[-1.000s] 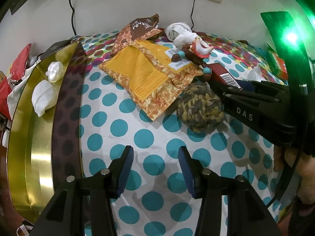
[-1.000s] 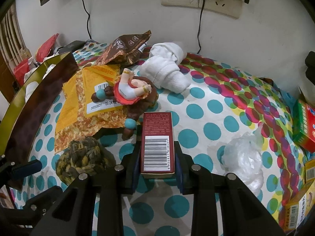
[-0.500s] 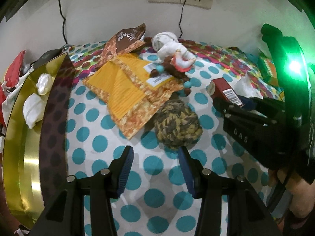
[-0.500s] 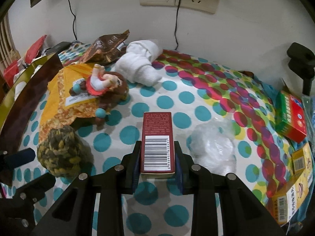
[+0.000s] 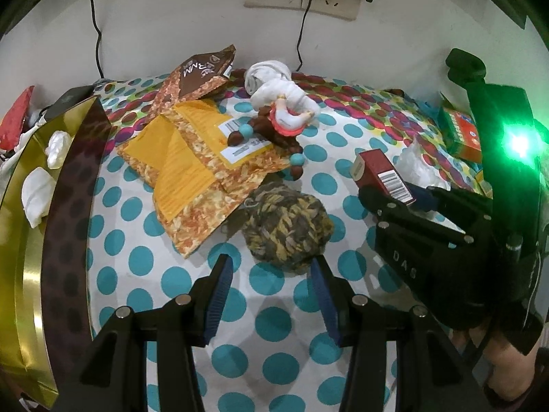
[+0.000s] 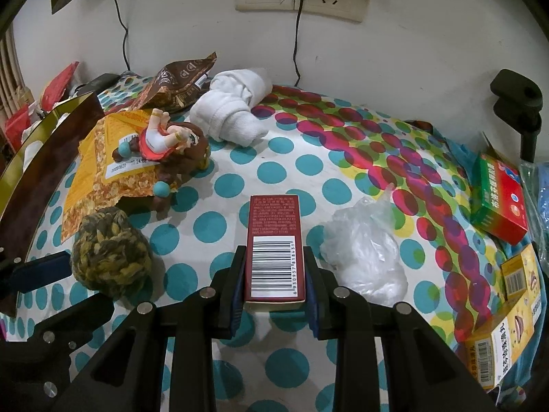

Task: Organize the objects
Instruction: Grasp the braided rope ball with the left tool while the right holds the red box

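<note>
Right hand-held gripper around barcoded red box

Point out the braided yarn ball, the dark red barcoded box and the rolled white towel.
Braided yarn ball (image 5: 287, 229): left wrist view, top.
Dark red barcoded box (image 6: 274, 237): right wrist view, printed face.
Rolled white towel (image 6: 233, 110): right wrist view, middle.

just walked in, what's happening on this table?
A person is tidying a cluttered polka-dot table with two hand-held grippers. The right hand-held gripper is shut on a dark red box, held over the table. The left hand-held gripper is open and empty, just short of a yarn ball.
</note>
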`<state>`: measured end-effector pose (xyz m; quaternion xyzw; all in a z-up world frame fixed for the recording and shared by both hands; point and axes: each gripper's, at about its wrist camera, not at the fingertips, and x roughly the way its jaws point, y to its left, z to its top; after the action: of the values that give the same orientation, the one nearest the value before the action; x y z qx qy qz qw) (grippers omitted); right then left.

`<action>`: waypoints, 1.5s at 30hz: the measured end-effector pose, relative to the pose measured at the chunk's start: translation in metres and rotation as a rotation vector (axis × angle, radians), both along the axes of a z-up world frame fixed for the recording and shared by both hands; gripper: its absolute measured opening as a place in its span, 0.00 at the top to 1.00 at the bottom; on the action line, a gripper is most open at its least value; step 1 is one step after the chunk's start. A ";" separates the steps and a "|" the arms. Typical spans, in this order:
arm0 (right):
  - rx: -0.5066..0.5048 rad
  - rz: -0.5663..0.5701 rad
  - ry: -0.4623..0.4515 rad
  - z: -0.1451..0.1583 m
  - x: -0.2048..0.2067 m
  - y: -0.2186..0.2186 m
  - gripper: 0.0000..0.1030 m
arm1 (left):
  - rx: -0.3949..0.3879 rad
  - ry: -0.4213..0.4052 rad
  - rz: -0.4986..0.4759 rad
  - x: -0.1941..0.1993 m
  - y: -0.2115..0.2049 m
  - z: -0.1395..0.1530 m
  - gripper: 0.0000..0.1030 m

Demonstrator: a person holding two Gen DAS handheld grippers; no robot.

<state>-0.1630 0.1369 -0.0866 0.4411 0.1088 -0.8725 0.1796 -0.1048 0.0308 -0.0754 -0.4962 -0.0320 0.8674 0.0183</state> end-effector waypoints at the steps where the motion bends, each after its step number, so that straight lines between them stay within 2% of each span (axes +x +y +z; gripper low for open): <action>1: -0.003 0.001 -0.001 0.000 0.000 0.001 0.73 | -0.001 0.001 0.000 0.000 0.001 0.000 0.53; 9: -0.017 0.002 -0.005 0.001 0.004 0.011 0.73 | -0.008 0.013 -0.014 -0.004 0.009 -0.002 0.53; 14: -0.032 0.002 -0.010 0.001 0.009 0.018 0.73 | 0.024 0.020 -0.016 -0.011 0.010 -0.003 0.53; 16: -0.032 0.002 -0.010 0.000 0.011 0.019 0.73 | 0.030 0.018 -0.014 -0.015 0.011 -0.005 0.48; 26: -0.050 0.004 -0.018 0.000 0.014 0.027 0.73 | 0.042 0.044 -0.011 -0.023 0.014 -0.008 0.47; 33: -0.056 0.010 -0.020 0.001 0.016 0.028 0.73 | 0.037 0.056 -0.028 -0.019 0.013 -0.007 0.49; 38: -0.064 0.017 -0.025 0.001 0.017 0.028 0.73 | 0.065 0.050 -0.029 -0.014 0.008 -0.006 0.49; 45: -0.060 0.021 -0.024 0.002 0.021 0.027 0.73 | 0.050 0.071 -0.041 0.000 0.005 0.009 0.49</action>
<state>-0.1425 0.1637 -0.0848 0.4448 0.0851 -0.8682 0.2030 -0.1046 0.0360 -0.0662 -0.4649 -0.0426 0.8829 0.0497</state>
